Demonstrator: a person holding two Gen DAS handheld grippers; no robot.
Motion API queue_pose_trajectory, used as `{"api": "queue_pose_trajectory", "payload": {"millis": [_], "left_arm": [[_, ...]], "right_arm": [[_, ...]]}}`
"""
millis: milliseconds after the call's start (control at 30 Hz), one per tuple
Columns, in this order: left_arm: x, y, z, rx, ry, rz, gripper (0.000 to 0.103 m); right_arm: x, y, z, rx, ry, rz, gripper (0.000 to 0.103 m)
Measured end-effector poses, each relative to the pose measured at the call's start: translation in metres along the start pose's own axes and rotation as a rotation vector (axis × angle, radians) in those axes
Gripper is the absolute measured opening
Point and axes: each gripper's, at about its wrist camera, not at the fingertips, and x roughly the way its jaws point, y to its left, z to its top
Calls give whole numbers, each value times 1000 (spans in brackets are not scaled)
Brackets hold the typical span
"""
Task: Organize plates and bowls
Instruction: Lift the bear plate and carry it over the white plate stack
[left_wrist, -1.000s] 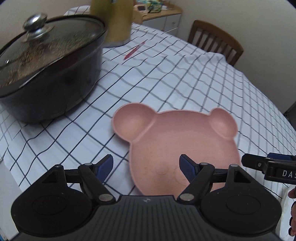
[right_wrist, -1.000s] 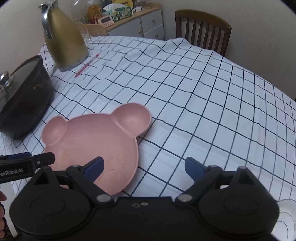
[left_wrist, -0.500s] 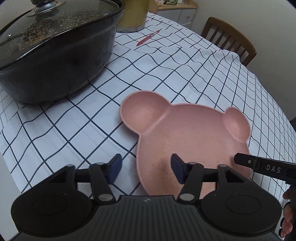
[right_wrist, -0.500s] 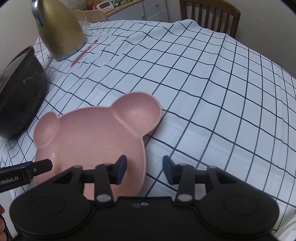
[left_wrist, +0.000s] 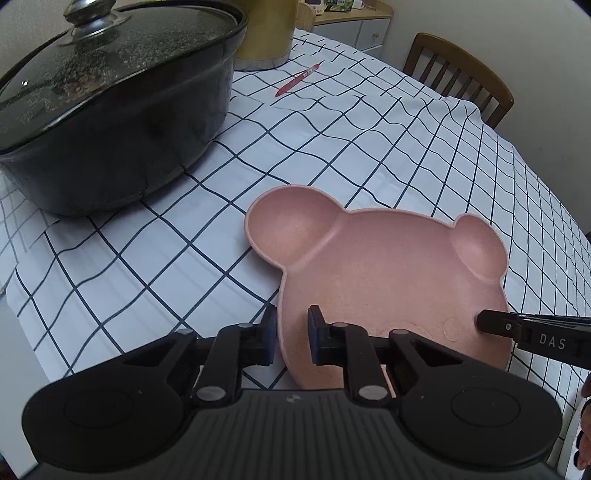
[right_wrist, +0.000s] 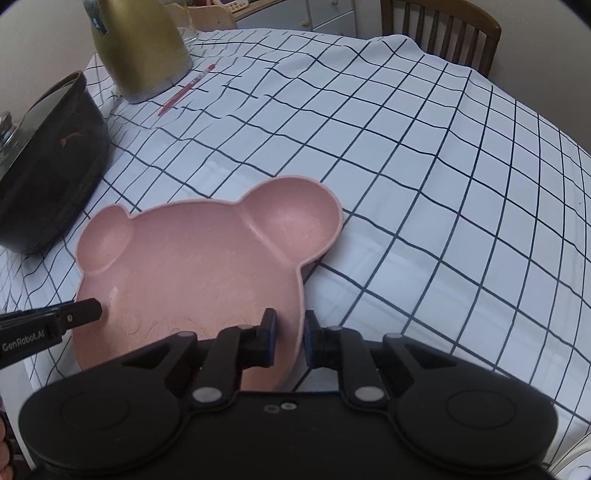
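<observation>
Tablecloth (right_wrist: 424, 177): white with a dark grid, wrinkled; fills most of both views and carries everything below.
Pot (left_wrist: 110, 122): large, black, oval, with a glass lid and metal knob; upper left of the left wrist view, far left edge of the right wrist view. Stands well apart from the plate.
Pink plate (left_wrist: 388, 280): bear-head shape, two round ear compartments and one main compartment; lies on the tablecloth at lower centre of both views, ears toward the top of the frame. Empty.
Gold jug (right_wrist: 140, 48): upper left of the right wrist view, behind the pot; only its base shows in the left wrist view.
Chair (left_wrist: 458, 88): wooden, slatted back, upper right of both views, at the table's far edge.
Left gripper (left_wrist: 291, 334): bottom centre of its own view, jaws closing over the plate's left rim, one blue pad outside the rim and one inside. Whether the pads already press the rim is hard to tell, though they look to be touching it.
Right gripper (right_wrist: 290, 339): bottom centre of its own view, jaws closing over the plate's right rim in the same way, rim between the pads.
Red pen (left_wrist: 297, 79): lies on the cloth just beside the jug's base, upper centre.
</observation>
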Motion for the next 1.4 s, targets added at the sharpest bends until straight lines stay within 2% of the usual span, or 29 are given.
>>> {"api": "queue_pose_trajectory", "payload": {"millis": [233, 600, 900, 1400], "left_arm": [[-13, -7, -6, 37, 1, -22, 17], [-40, -52, -18, 126, -2, -81, 17], [-67, -116, -31, 247, -18, -155, 17], [-100, -245, -84, 485, -10, -268, 17]], "right_arm": [[-24, -2, -11, -68, 24, 20, 13], [-79, -32, -30, -48, -22, -4, 13], [-134, -80, -65, 33, -88, -48, 13], [-217, -181, -150, 214, -195, -141, 13]]}}
